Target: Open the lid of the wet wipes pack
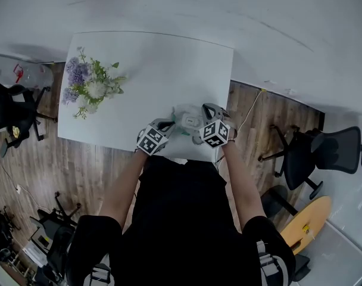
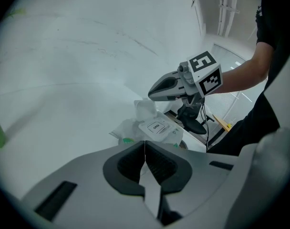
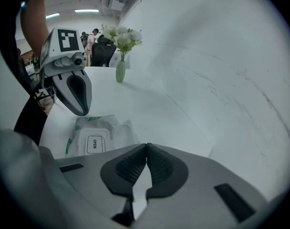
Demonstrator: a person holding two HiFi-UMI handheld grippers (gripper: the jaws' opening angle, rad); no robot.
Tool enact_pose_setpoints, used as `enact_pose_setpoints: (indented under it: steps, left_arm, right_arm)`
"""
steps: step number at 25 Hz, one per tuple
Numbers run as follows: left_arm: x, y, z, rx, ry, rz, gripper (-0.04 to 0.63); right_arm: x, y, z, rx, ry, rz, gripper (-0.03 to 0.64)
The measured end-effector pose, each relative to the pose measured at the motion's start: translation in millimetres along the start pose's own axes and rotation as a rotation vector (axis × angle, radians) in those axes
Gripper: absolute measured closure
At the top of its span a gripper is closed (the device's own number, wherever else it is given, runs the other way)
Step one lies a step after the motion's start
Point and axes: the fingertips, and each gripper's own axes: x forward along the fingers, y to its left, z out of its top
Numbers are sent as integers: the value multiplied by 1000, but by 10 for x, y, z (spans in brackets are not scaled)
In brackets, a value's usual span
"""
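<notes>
Finishing flip: wet wipes pack [image 2: 157, 128] at tabletop [image 1: 145, 70] near edge, toward right corner; lid [image 2: 146, 109] looks already raised. Left gripper [image 2: 145, 147], right gripper [image 3: 146, 149] both pressed together, empty. Push lid fully back, steadying pack against sliding off edge.

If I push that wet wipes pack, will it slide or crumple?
The wet wipes pack has wrinkled soft film, so it would probably flex rather than stay stiff. It lies flat, so tipping seems unlikely. The table looks smooth; it may slide.

White table [image 1: 169, 70] against white wall [image 1: 258, 11], wood floor [image 1: 91, 171], black office chairs [image 1: 324, 151].
</notes>
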Motion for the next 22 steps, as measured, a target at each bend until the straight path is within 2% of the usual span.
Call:
enact_pose_setpoints:
  steps: [12,22]
  left_arm:
    - [-101,-306,341,-62,-129,160,572]
    - [-168,-567,341,-126,-180,274,572]
  right_arm:
    - [-444,-61,-495,64,-73,86,601]
    - [-621,91,-681,23,-122,164,603]
